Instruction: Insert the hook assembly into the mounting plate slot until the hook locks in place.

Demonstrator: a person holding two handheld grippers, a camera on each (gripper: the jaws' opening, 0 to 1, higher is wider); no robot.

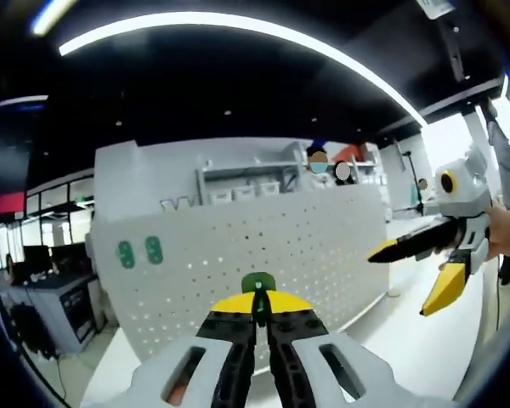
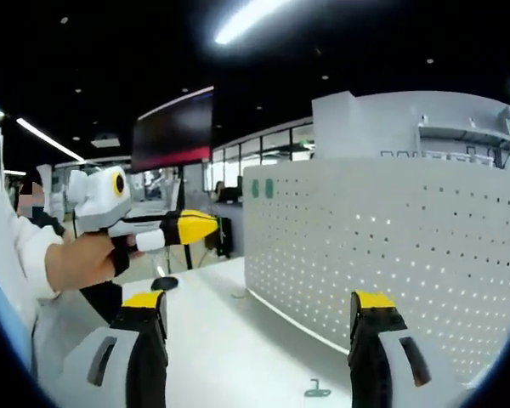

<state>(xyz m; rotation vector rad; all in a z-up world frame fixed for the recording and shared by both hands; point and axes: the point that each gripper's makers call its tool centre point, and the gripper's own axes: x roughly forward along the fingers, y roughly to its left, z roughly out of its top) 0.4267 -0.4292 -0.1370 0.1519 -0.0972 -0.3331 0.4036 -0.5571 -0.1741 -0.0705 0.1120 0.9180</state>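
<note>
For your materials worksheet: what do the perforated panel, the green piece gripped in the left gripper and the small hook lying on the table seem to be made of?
Perforated panel: probably painted sheet metal; flat, matte pale grey, with regular rows of punched holes.
Green piece held by the left gripper: likely moulded plastic; solid, even green. Little of it shows.
Small hook on the white table: perhaps metal, thin and grey; too small to be sure.

dark ceiling | strip lights | white shelving | glazed offices
</note>
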